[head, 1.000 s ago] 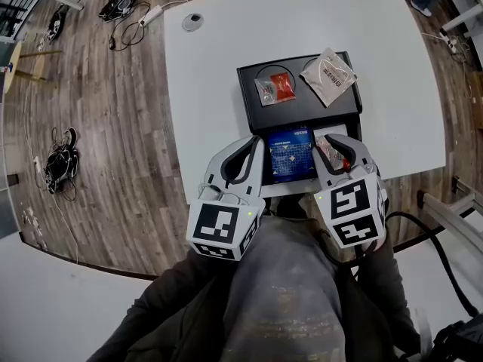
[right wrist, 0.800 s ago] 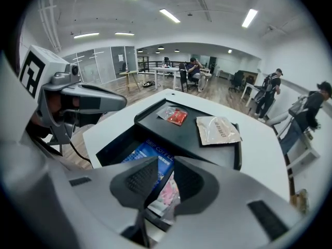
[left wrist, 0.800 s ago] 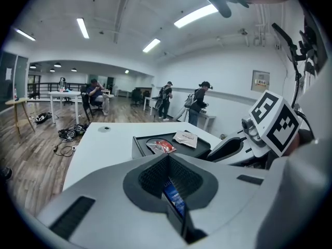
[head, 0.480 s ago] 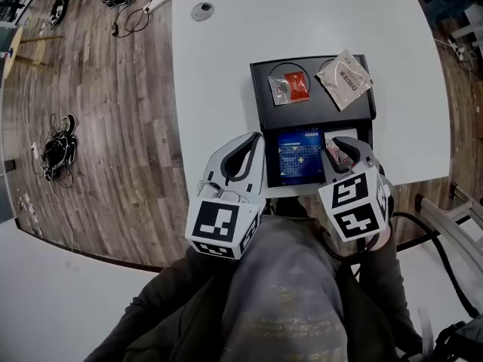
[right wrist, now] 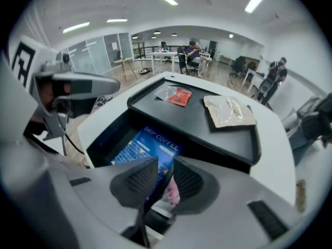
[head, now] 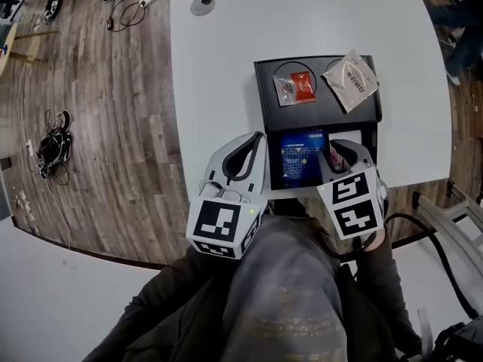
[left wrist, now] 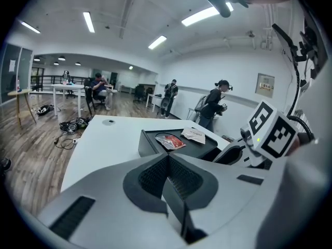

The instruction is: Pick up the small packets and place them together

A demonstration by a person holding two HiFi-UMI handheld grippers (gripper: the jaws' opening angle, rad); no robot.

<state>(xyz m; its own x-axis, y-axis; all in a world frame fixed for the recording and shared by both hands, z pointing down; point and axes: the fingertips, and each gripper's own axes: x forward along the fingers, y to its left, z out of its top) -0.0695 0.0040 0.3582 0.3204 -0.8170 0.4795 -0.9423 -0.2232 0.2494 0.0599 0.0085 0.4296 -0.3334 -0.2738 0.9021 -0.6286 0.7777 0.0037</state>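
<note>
A black tray lies on the white table. On its far flat part rest a red packet and a tan packet; both also show in the right gripper view, the red packet left of the tan packet. A blue drip-coffee packet fills the near left compartment. My right gripper hangs over the near right compartment, shut on a small pink-and-white packet. My left gripper sits left of the tray at the table's front edge, jaws shut and empty.
A round grommet is set in the table's far left. Cables and gear lie on the wood floor to the left. Several people stand or sit far across the room.
My right gripper has sunk and tipped steeper toward the tray's near right compartment, still holding the small packet. The left gripper has shifted only slightly.
</note>
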